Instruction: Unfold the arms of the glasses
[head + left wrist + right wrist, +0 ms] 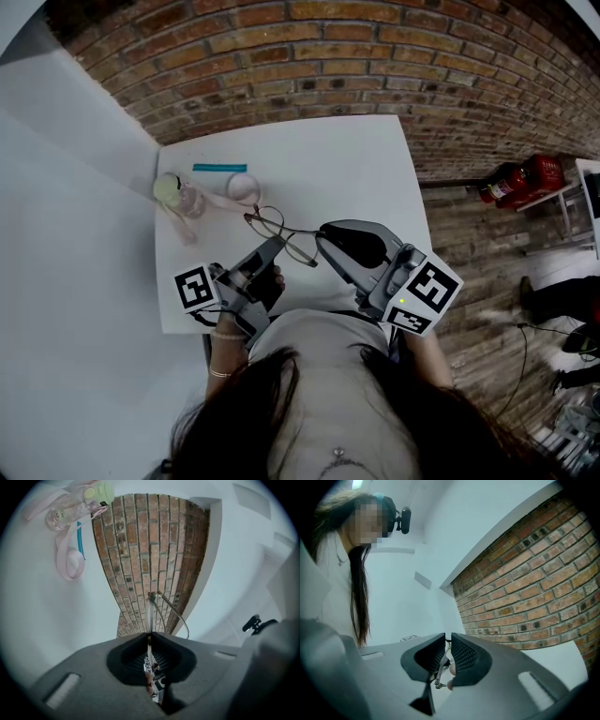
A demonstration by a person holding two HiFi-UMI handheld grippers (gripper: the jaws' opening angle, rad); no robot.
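Plainly, the left gripper point(150, 638) has its 2 jaws pressed together on a thin wire part of the glasses point(161, 609). That wire runs out past the tips to a rim seen edge-on just ahead. The right gripper point(446, 640) is all but closed too, with a slim metal piece of the frame pinched between its ribbed pads point(465, 656) and a small hinge-like end showing below them. In the head view the 2 grippers come at the glasses from opposite sides, the left from below-left and the right from the right. The lenses lie between and just beyond their tips, over the middle of the white table point(366, 150); whether the frame touches the tabletop I cannot tell. Each gripper's marker cube sits near the table's near edge, close to the person's body. Farther off, toward the table's far left corner, are a clear bottle point(186, 197) with a green cap, a pink strap point(242, 188) beside it, and a teal stick point(219, 168) just beyond. Brick floor lies past the table.
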